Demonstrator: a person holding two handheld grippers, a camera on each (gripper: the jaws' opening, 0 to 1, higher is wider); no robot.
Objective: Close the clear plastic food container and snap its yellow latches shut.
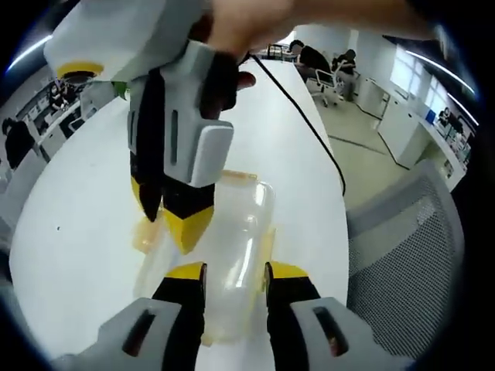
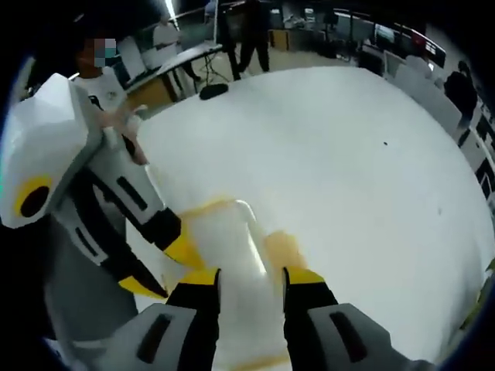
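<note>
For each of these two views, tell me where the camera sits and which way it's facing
Left gripper view: rides the left gripper, looking down its jaws at the clear container on the white table; the right gripper and a hand enter from above.
Right gripper view: rides the right gripper, facing the container; the left gripper enters from the left.
Shared: container, table, both grippers.
</note>
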